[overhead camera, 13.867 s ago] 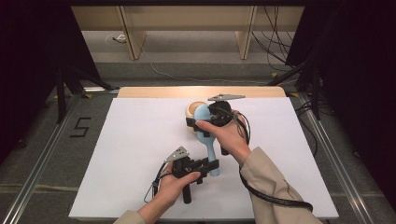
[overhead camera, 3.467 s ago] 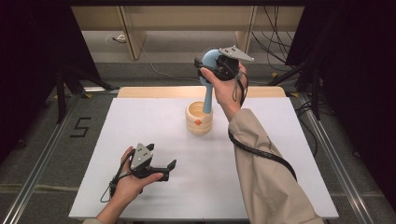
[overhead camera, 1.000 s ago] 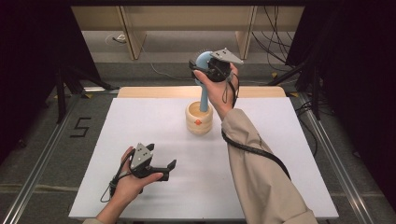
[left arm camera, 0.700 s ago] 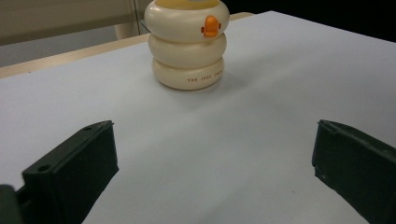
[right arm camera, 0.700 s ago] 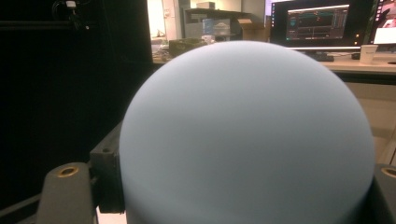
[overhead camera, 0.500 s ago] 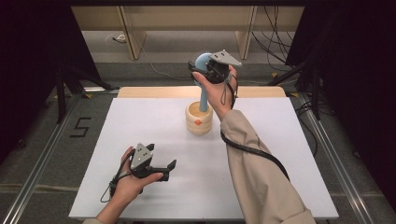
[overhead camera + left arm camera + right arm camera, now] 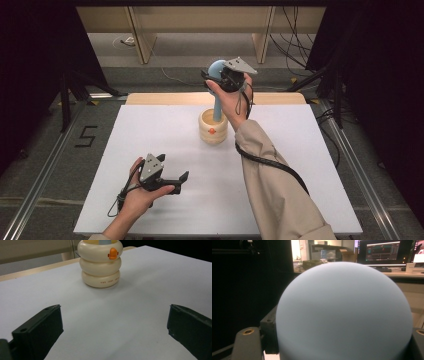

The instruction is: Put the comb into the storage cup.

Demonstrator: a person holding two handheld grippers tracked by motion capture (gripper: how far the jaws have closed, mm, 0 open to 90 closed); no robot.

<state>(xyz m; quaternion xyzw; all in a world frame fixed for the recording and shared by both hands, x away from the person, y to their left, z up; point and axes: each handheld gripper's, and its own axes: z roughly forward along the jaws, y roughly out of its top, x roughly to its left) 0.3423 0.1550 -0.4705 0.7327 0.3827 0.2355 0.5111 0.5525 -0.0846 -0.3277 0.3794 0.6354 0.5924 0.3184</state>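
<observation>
Right tool pinches the blue ball head of the pestle, its shaft standing in the cream mortar mid-bench. Left tool spread, near front edge.

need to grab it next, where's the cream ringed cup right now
In the high view the cream ringed cup stands toward the far middle of the white table, with the blue brush standing in it, below the right hand-held gripper.
</observation>
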